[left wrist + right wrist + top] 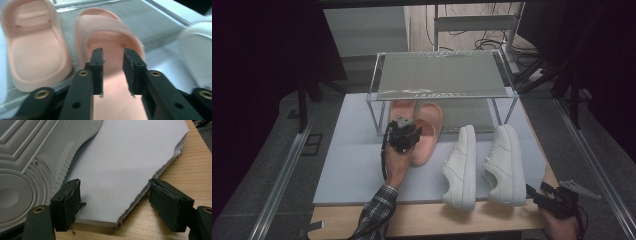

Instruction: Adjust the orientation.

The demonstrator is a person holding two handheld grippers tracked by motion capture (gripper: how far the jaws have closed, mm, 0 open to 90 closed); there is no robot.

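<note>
I take the job to be putting the shoes away on the shelf [442,75], the little metal rack at the far end of the mat [352,165].

One pink slipper [403,107] already sits under the shelf, on its bottom level. That one looks done to me.

The second pink slipper [426,132] is only part way. Its toe end pokes in under the shelf, right beside the first slipper, but its heel end sticks out in front of the shelf onto the mat. My left gripper [404,136] is over that heel end. In the left gripper view my jaws stand a little apart above the sole of this slipper [110,75], and nothing is pinched between them. So I have let go; the slipper lies free. It may need one more push to sit fully in.

The two white shoes are not started. The left white shoe [461,167] and the right white shoe [506,165] both lie on their sides in front of the shelf, near each other but apart.

My right gripper [546,197] waits in front of the shelf too, by the near right corner of the mat, close to the right white shoe. In the right gripper view its jaws are spread wide and hold nothing; the mat's torn edge [140,200] lies between them.

So I think about half the work is left.
</note>
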